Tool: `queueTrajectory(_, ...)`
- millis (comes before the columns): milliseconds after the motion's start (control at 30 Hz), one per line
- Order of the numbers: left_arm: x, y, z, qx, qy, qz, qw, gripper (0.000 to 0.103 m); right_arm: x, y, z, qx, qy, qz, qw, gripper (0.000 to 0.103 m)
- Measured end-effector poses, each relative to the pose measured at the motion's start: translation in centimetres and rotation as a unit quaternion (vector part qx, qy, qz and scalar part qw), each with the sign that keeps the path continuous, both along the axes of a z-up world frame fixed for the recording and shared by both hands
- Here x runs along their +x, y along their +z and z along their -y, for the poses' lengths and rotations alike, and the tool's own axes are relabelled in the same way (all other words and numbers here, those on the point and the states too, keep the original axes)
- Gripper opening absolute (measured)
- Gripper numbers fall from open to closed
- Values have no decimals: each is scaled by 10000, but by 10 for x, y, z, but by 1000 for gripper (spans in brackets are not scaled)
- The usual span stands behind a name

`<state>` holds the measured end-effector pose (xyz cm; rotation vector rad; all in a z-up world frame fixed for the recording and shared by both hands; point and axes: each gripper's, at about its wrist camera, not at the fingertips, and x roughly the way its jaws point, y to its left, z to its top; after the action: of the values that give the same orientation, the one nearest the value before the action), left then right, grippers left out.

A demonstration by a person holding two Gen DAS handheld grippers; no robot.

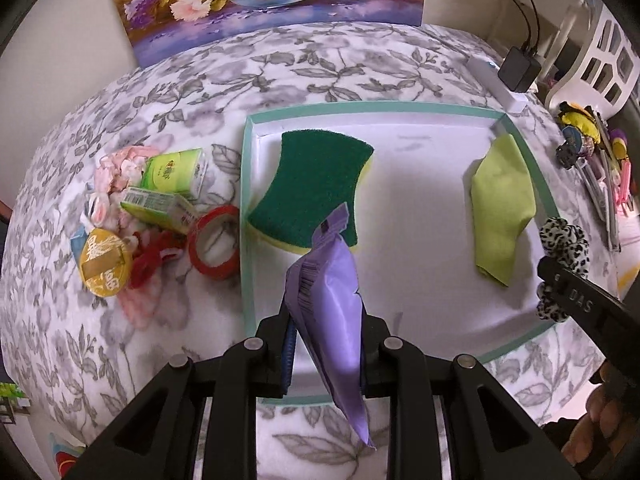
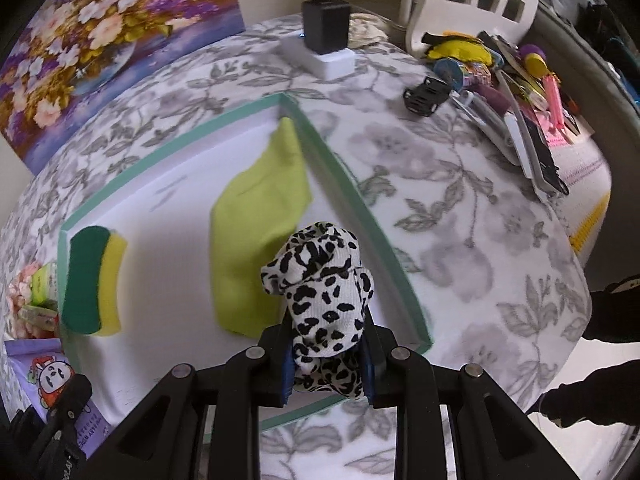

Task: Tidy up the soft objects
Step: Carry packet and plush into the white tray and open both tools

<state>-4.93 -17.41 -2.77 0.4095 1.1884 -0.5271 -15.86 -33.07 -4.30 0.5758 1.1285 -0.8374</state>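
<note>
A white tray with a teal rim (image 1: 245,184) (image 2: 340,184) lies on the floral tablecloth. In it lie a green and yellow sponge (image 1: 312,188) (image 2: 92,280) at the left and a lime green cloth (image 1: 500,208) (image 2: 260,232) at the right. My left gripper (image 1: 325,344) is shut on a purple packet (image 1: 332,304) (image 2: 52,384), held over the tray's near edge. My right gripper (image 2: 328,360) is shut on a black and white leopard scrunchie (image 2: 324,296) (image 1: 560,264), held above the tray's near right part, close to the cloth.
Left of the tray lies a pile: green tissue packs (image 1: 172,184), a red tape roll (image 1: 214,242), a yellow round tin (image 1: 105,268), pink and red soft items (image 1: 116,168). At the right are a charger on a white power strip (image 2: 326,40), a toy car (image 2: 426,96), pens and clutter (image 2: 520,92).
</note>
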Motion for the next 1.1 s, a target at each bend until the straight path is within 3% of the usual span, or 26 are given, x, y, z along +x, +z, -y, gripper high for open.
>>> queueTrajectory(500, 11, -9, -3, 100, 183, 66, 9998, 27, 5, -4, -1, -8, 121, 8, 9999, 27)
queueTrajectory(567, 10, -9, -3, 88, 172, 38, 9998, 30, 5, -4, -2, 4, 140, 9, 9999, 27)
queueTrajectory(700, 10, -9, -2, 50, 165, -15, 9999, 50, 6, -4, -2, 32, 164, 19, 9999, 30)
queueTrajectory(867, 11, -4, -2, -12, 175, 27, 9998, 57, 7, -3, -2, 23, 216, 20, 9998, 30)
queueTrajectory(967, 14, -1, -4, -52, 232, 45, 9997, 74, 7, -1, -3, 20, 235, 61, 9997, 41)
queueTrajectory(1000, 15, 0, -6, -72, 276, 71, 9996, 82, 7, 0, -3, 7, 244, 72, 9997, 50)
queueTrajectory(1033, 16, 0, -7, -87, 310, 92, 9994, 85, 7, 1, -3, -7, 246, 81, 9997, 61)
queueTrajectory(1100, 20, 2, -10, -106, 390, 131, 9991, 86, 8, 2, -4, -37, 260, 102, 9996, 66)
